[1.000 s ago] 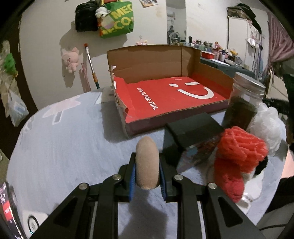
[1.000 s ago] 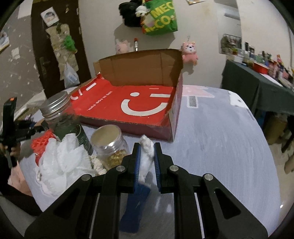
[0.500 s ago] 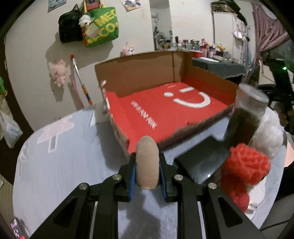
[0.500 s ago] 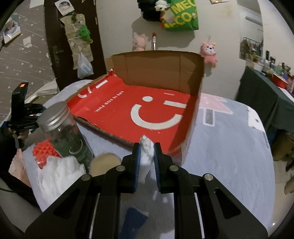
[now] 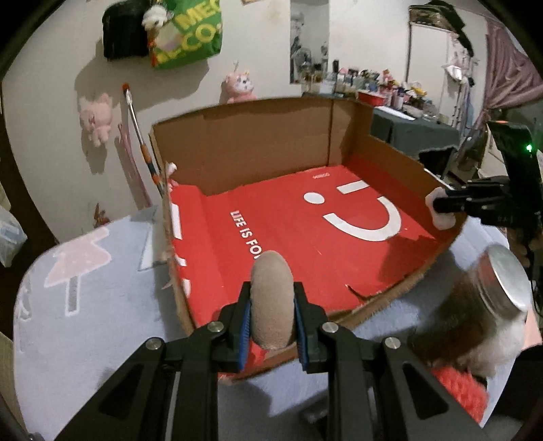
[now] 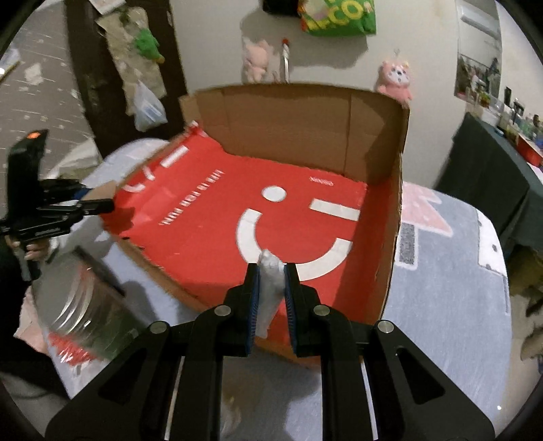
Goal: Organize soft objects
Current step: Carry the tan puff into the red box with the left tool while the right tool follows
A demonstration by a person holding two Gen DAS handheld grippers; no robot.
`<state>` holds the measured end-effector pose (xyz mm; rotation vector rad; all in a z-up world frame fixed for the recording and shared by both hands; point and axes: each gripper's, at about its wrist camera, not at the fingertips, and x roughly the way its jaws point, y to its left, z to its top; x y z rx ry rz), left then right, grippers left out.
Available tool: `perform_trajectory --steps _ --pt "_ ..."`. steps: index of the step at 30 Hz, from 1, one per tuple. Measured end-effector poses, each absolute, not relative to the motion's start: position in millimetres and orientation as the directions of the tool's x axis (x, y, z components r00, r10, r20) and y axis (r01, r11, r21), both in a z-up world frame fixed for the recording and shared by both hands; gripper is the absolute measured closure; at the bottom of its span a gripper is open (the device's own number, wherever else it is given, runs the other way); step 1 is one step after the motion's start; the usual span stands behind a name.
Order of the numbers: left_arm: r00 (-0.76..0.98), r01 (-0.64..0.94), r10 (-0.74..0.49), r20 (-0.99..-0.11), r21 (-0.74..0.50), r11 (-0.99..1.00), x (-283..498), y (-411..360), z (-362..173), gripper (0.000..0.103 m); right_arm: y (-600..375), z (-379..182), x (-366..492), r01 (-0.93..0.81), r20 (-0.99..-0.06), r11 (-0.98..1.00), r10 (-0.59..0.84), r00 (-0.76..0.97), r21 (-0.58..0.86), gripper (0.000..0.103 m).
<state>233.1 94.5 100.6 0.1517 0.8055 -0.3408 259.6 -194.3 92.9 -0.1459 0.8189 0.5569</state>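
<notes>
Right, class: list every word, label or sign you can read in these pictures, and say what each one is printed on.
"LIFE IS FO", the rest hidden by the tan soft object: red floor of the cardboard box.
"ME" and "CO:", cut off: green bag on the wall.
Small print beside the white smiley face: too small to read.

Dim indoor light, hard wall shadows, fisheye-bent edges, motion-blurred jar [image 5: 482, 305].

Place: you're in a lived-in home room.
Walls: pink plush toys [image 5: 95, 117] and a green shopping bag [image 5: 188, 32] hang there.
Side table: a dark cloth [image 5: 412, 130] crowded with small bottles and knick-knacks.
Window side: pink curtain [image 5: 509, 73].
Your table: pale printed cover [image 5: 85, 271].
</notes>
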Motion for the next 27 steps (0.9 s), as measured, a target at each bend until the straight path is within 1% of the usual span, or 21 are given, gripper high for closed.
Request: perform_trajectory --steps 8,10,19,24,27 --pt "0.581 0.323 -0.154 -0.799 0.053 0.945 265.4 72.2 84.1 0.078 -180.1 71.1 298.5 -0.450 -0.830 0.891 0.296 0.472 0.062 0.089" --pt "0.563 0.320 -0.139 -0.815 0.059 0.946 270.8 69.0 79.6 0.077 -176.5 66.3 303.3 -0.440 -0.847 0.897 0.261 0.463 0.035 0.089" --pt "0.497 0.289 -0.081 -0.864 0.076 0.954 290.5 65.2 60.3 0.071 -161.9 53.0 308.2 -0.441 -0.880 0.894 0.150 0.452 -0.074 0.088" --pt "0.483 0.287 -0.082 -0.872 0.069 0.955 292.5 66.5 57.3 0.071 -158.9 50.5 308.4 -0.443 -0.880 0.892 0.132 0.457 -0.096 0.087" --pt "0.482 0.287 -0.085 -0.872 0.065 0.956 292.1 66.8 57.4 0.067 -158.3 49.8 307.4 -0.446 -0.878 0.889 0.128 0.462 -0.105 0.087"
